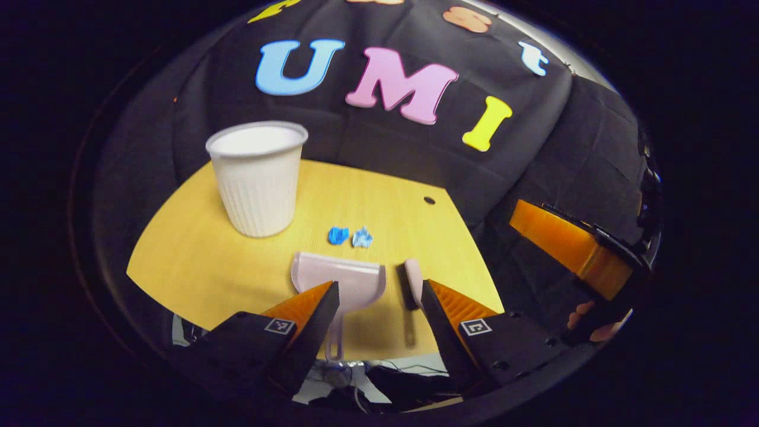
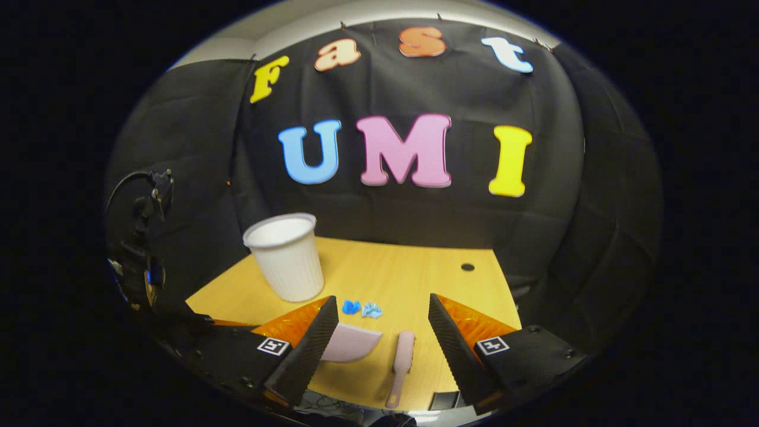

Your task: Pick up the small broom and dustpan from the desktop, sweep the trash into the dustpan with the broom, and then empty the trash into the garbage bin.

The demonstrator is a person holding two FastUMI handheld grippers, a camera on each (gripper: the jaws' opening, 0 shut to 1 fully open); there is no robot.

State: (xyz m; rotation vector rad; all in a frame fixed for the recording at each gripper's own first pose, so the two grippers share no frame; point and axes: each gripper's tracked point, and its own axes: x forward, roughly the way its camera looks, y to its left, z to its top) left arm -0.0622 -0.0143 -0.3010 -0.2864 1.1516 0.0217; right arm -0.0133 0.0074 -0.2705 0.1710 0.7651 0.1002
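Observation:
A pale pink dustpan [image 1: 350, 281] lies near the front edge of the yellow wooden table [image 1: 195, 261], its handle pointing toward me. The small pink broom [image 1: 411, 284] lies just right of it. Two blue crumpled scraps [image 1: 350, 236] sit beyond the dustpan's mouth. A white ribbed cup-shaped bin [image 1: 258, 178] stands upright at the back left. My left gripper [image 1: 379, 287] hovers open over the dustpan handle and broom, touching neither. My right gripper [image 2: 382, 299] is open above the dustpan [image 2: 356, 344], the broom [image 2: 403, 356], the scraps [image 2: 362, 308] and the bin [image 2: 287, 258].
The table has a small round hole [image 1: 429, 200] near its back right corner. Black cloth walls close the back and sides. A hand [image 1: 593, 320] holds the other gripper off the table's right edge. Cables hang below the front edge.

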